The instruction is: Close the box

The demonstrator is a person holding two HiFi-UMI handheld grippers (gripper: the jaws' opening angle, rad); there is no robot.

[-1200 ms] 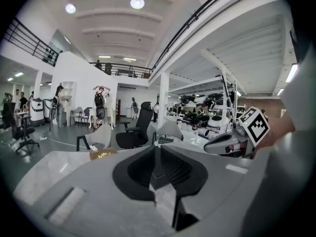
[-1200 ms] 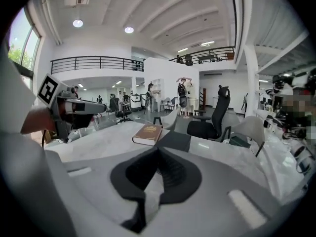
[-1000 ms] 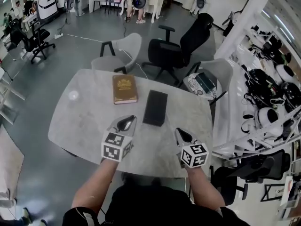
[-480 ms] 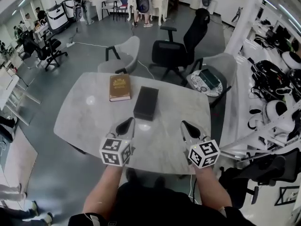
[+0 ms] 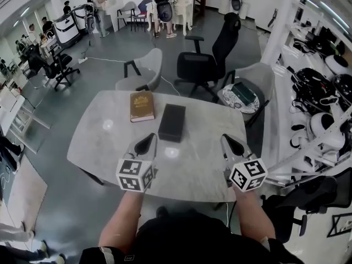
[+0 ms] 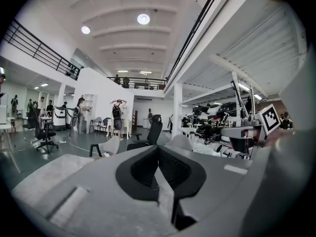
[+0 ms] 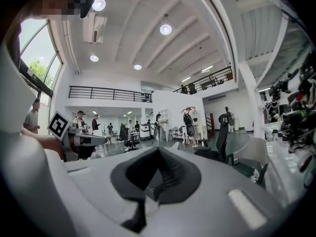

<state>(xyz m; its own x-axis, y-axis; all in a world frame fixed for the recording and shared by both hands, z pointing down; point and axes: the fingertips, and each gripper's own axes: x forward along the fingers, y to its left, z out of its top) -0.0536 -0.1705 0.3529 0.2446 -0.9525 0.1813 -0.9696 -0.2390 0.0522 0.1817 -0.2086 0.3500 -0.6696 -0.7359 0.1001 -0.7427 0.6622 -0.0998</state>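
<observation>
The left gripper point(image 5: 146, 144) and right gripper point(image 5: 230, 145) had drawn back from the box point(image 5: 172, 122) toward the desk's point(image 5: 192, 166) near edge, fingers clenched on nothing. The box lay shut towards the far edge, beside a book point(image 5: 142, 105), so the closing looked done.

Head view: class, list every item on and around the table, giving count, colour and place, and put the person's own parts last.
table: one, pale grey marbled, centre
box: one, black, mid-table, beyond the grippers
book: one, brown, left of the box, apart from it
grey chair: one, beyond the table's far edge
black office chair: one, beyond the table, right of the grey chair
second grey chair: one, by the table's far right corner
left gripper: one, grey, jaws shut, empty
right gripper: one, grey, jaws shut, empty
</observation>
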